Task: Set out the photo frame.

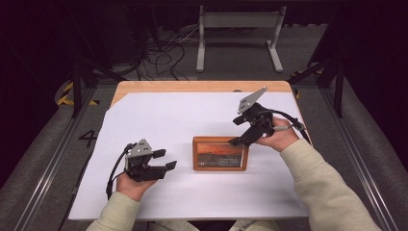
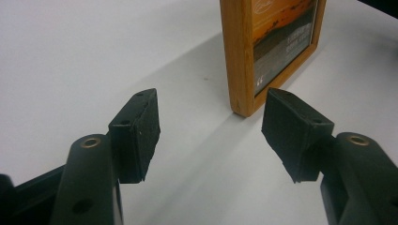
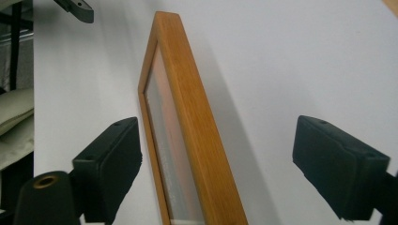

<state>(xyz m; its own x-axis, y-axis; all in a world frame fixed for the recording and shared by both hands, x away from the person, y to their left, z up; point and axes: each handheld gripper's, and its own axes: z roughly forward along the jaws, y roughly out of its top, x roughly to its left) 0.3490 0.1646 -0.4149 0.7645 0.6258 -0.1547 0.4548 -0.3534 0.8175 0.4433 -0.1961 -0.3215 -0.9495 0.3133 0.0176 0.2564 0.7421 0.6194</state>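
A wooden picture frame is sitting on the white sheet that is covering the table, a little right of the sheet's middle and toward the person's side, with its front, an orange and dark print with small pale lettering, facing the person. In the right gripper view the frame is running away from the camera edge-on, its narrow wooden edge and glazed face both showing, and it seems to be standing up from the sheet rather than lying flat. The right gripper is hovering at the frame's upper right corner, tilted down toward it from the right hand; its jaws are standing wide apart on either side of the wooden edge, and its pads are pressing on nothing, with clear sheet showing between each pad and the wood. The left gripper is resting low over the sheet to the left of the frame, near it but apart, held by the left hand and pointing toward the frame's left side. Its jaws are spread too, with bare sheet between the pads, and the frame's lower corner is lying just beyond them. Cream sleeves are coming in from the bottom of the high view.
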